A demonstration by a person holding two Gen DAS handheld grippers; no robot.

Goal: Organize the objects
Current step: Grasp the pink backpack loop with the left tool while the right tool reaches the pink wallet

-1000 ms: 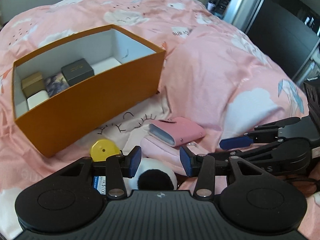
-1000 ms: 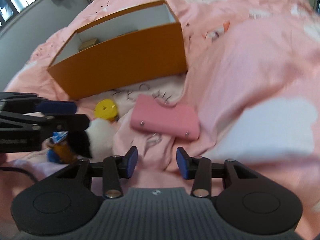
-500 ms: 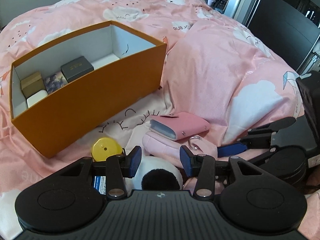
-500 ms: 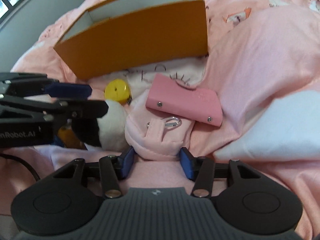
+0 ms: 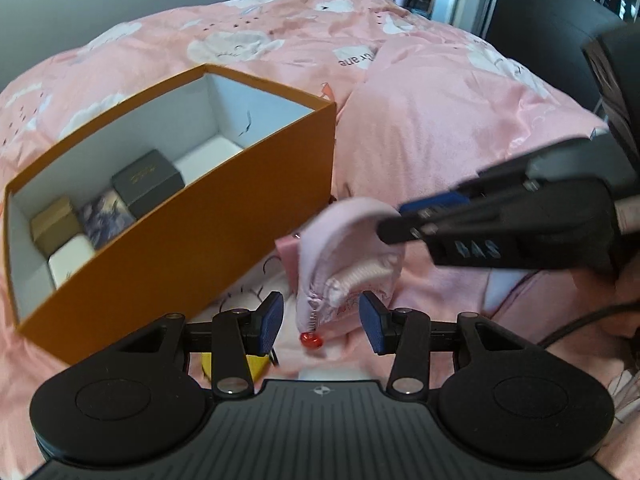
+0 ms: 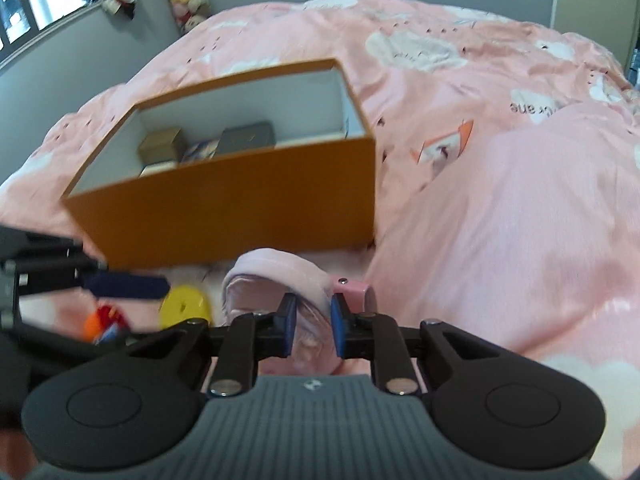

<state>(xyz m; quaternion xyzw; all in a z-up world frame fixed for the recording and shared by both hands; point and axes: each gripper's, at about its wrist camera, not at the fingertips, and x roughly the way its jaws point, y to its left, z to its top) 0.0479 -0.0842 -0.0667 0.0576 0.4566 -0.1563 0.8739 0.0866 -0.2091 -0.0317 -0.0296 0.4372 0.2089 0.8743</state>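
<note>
Orange box (image 5: 200, 256) at left, pink pouch (image 5: 352, 256) lifted at centre, right gripper (image 6: 313, 322) carrying it.

Box sits on the bed (image 5: 440, 128), four small boxes packed at its left end, right end free. Left gripper (image 5: 322, 322) hangs low with jaws open and nothing between them, just beneath the pouch's red zip bead (image 5: 312, 340). Right gripper jaws are closed on the soft pouch, near the box's front wall. To finish well, raise the pouch above the rim, carry it over the free right end, lower it, then release; keep the dangling zip clear of the wall.
</note>
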